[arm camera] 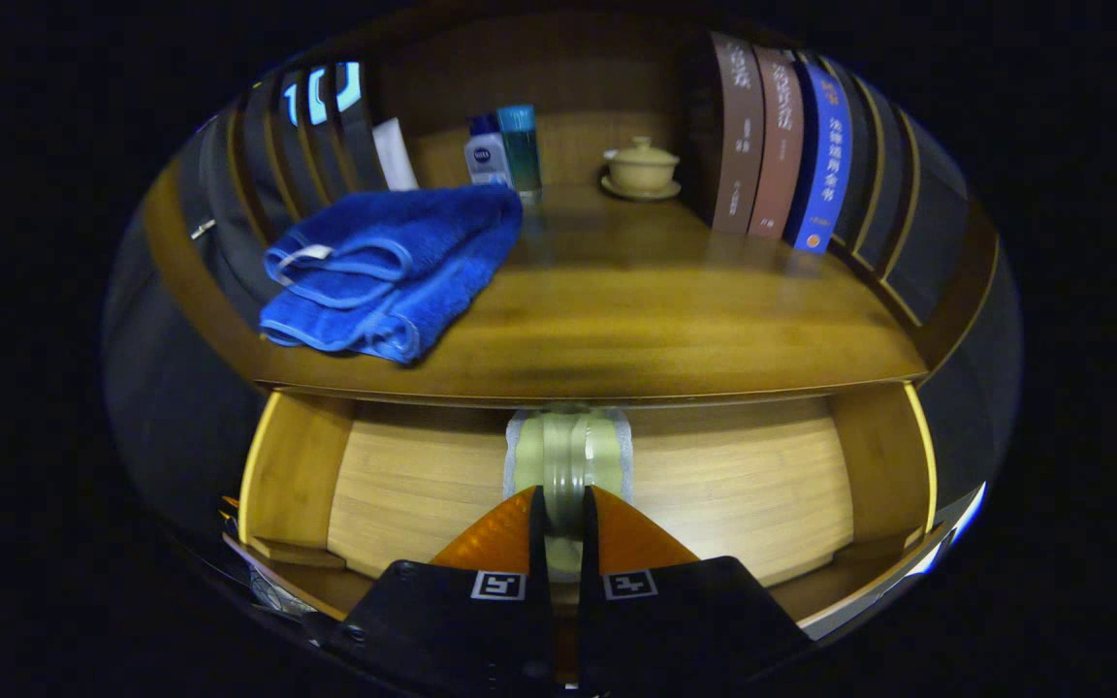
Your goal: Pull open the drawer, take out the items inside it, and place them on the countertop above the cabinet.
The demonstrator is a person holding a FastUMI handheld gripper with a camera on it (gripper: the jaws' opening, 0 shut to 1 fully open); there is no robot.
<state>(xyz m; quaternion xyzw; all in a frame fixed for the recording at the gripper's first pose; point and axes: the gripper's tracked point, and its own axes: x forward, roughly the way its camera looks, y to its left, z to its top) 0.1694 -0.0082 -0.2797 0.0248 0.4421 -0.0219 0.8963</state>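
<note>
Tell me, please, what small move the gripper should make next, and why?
Probably lift straight up, then carry forward. The gripper looks shut on the pale green item, which sits low in the open drawer, under the countertop edge. A bare patch right of the blue towel could take it.

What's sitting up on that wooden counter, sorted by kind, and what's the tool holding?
Folded blue towel: 1
Upright books: 3
Bottles: 2
Lidded beige ceramic cup on saucer: 1
White tube: 1
Total: 8
The gripper has its fingers shut on a pale green ridged container in the open drawer.
</note>
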